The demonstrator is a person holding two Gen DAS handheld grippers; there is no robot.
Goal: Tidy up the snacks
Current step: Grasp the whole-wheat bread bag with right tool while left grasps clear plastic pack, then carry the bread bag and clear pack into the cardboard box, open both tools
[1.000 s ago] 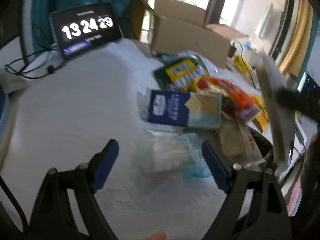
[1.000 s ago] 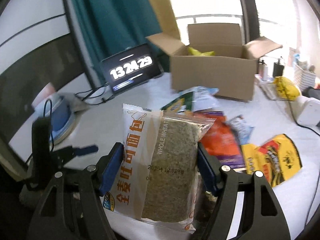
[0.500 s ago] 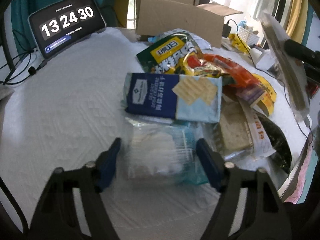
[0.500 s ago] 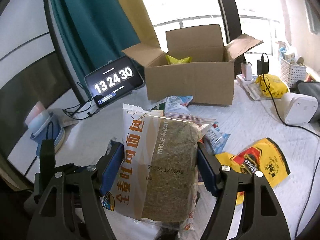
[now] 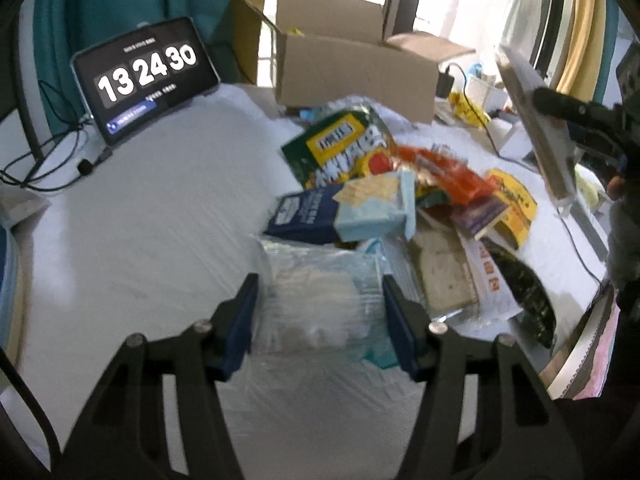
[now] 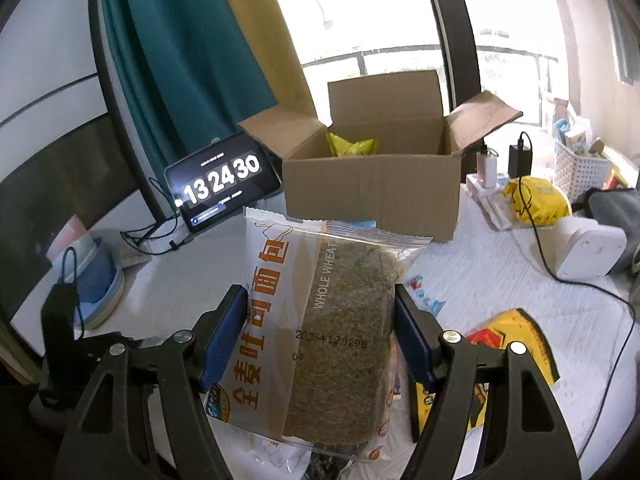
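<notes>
The right gripper (image 6: 320, 344) pinches a whole wheat bread packet (image 6: 316, 332) in its jaws, held up in front of the open cardboard box (image 6: 372, 192). The left gripper (image 5: 320, 312) has just been closing its jaws around a clear plastic snack bag (image 5: 320, 304) on the white worktop (image 5: 152, 216), beside the snack pile (image 5: 384, 184).

- the left gripper (image 5: 318, 316) had just been closing its jaws around a clear plastic packet (image 5: 320, 300), which now sat between the blue pads
- the right gripper (image 6: 320, 332), clamping the whole wheat bread bag (image 6: 320, 320), moved nearer the cardboard box (image 6: 372, 188), which grew larger in its view
- the clock tablet (image 5: 146, 78) went from 13 24 29 to 13 24 30
</notes>
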